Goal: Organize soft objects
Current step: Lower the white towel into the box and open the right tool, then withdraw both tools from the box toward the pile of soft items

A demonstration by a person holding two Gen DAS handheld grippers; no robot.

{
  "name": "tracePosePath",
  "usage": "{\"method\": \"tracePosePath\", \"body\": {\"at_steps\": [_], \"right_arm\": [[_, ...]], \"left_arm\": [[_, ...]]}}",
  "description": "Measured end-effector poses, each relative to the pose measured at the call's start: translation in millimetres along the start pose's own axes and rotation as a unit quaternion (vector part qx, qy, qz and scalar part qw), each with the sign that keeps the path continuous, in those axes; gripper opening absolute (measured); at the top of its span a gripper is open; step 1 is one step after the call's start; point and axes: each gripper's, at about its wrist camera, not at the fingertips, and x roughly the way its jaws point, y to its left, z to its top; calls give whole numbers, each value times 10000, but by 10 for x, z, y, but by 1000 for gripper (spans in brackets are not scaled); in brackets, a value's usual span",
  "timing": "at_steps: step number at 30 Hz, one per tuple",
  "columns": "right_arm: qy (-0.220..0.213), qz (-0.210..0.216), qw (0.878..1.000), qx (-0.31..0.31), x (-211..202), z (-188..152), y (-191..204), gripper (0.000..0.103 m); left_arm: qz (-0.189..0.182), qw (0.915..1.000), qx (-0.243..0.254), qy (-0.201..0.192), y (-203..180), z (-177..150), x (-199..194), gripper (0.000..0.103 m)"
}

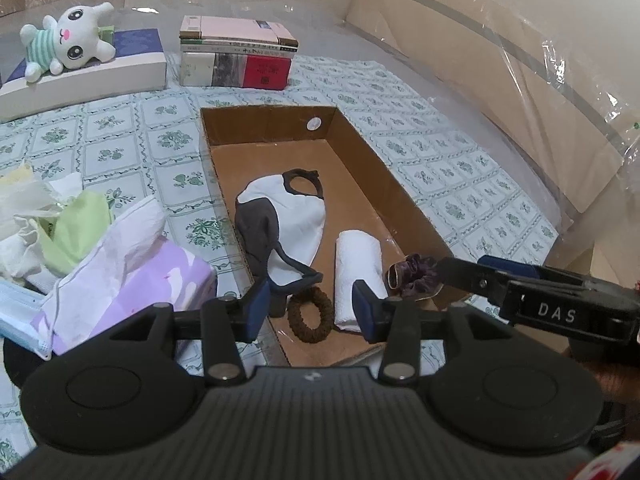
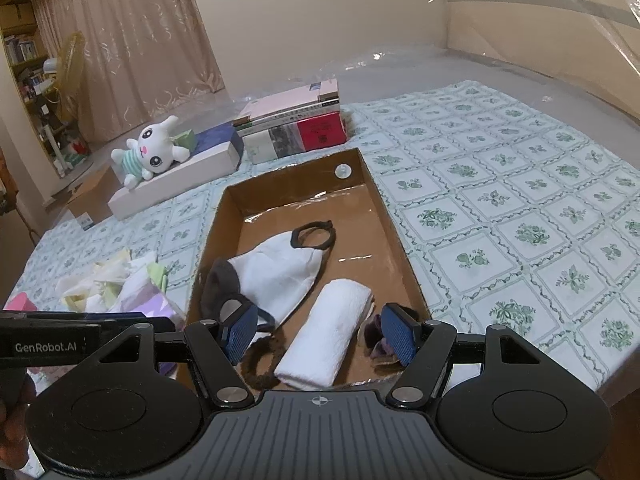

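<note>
Floral tablecloth (image 2: 500, 200), cardboard box (image 2: 400, 240), books (image 2: 296, 128), tissues (image 1: 132, 264)

Inside an open cardboard box (image 2: 404, 240) on the floral tablecloth lie a white-and-grey face mask (image 2: 280, 272), a rolled white towel (image 2: 324, 344), a brown hair tie (image 2: 260, 364) and a purple velvet scrunchie (image 1: 416, 276) near its front end.

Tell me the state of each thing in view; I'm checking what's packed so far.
cardboard box: open, partly filled.
face mask: lying flat in box.
white towel: rolled, in box.
brown hair tie: flat in box.
purple scrunchie: in box, at its right wall.
plush toy: outside, lying on a flat box.
tissue pack: outside, tissue sticking out.
left gripper: open, empty.
right gripper: open, empty.
</note>
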Motion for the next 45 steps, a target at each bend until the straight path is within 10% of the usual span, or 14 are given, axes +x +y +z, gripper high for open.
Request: {"method": "tracePosePath", "body": {"at_steps": [45], "right_arm": [[-86,780,9931,-868,-319,-532,1614,69]], "left_arm": [[1405,9833,-43,-1160,1363,-921,-1952,85]]}}
